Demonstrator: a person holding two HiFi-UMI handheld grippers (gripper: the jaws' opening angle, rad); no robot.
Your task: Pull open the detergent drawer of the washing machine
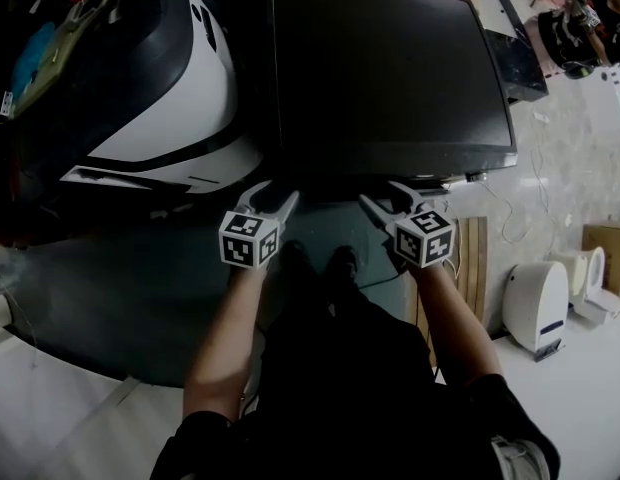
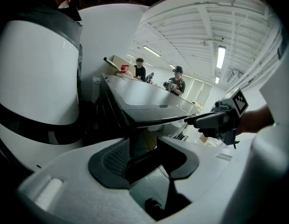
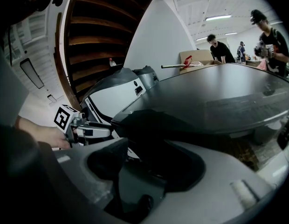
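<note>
**A:** Detergent drawer: where is it, and is it open already?

**B:** I cannot see it in any view. The washing machine is the big box with the dark flat top, straight in front of the person. The drawer should be on its front face, under the near edge of the top. This face is hidden from above and lies in shadow in both gripper views, so I cannot tell how the drawer looks or if it is shut.

**A:** Which step is it, then?

**B:** I judge it is the approach. The left gripper and the right gripper are both just beside that near edge, with jaws spread wide and nothing between them.

**A:** And next?

**B:** One gripper must find the drawer's front lip, close on it, and pull straight toward the person.
</note>
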